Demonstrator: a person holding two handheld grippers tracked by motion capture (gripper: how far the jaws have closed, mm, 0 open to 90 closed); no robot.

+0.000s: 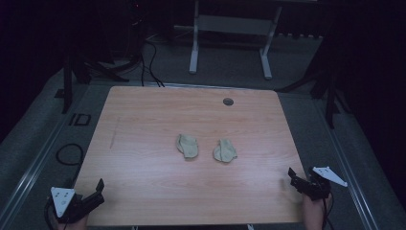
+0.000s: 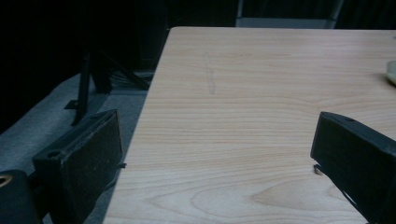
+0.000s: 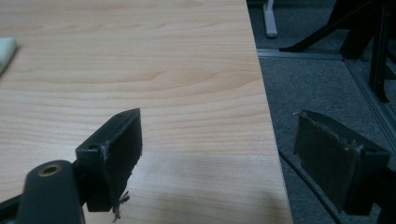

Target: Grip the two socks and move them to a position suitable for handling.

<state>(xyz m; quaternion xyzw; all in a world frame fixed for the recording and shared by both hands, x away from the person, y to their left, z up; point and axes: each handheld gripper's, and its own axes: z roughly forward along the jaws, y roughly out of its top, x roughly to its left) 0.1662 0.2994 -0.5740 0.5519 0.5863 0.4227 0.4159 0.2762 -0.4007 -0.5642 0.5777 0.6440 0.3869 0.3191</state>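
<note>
Two small crumpled pale beige cloth pieces lie side by side at the middle of the wooden table [image 1: 143, 120], one on the left [image 1: 187, 145] and one on the right [image 1: 224, 150]. My left gripper [image 1: 97, 193] is at the table's near left corner, open, with nothing between its jaws. In the left gripper view the left gripper [image 2: 215, 154] straddles the table's left edge, and a cloth's edge [image 2: 391, 72] peeks in at the far right. My right gripper [image 1: 294, 179] is at the near right corner, open and empty. The right gripper [image 3: 219, 149] straddles the right edge, with a cloth corner [image 3: 5, 51] at far left.
A round grommet hole [image 1: 228, 101] sits near the table's far edge. Grey carpet surrounds the table, with a looped cable [image 1: 69, 154] at the left. A white desk frame [image 1: 194, 48] stands behind, and dark stand legs [image 1: 330, 96] are at the right.
</note>
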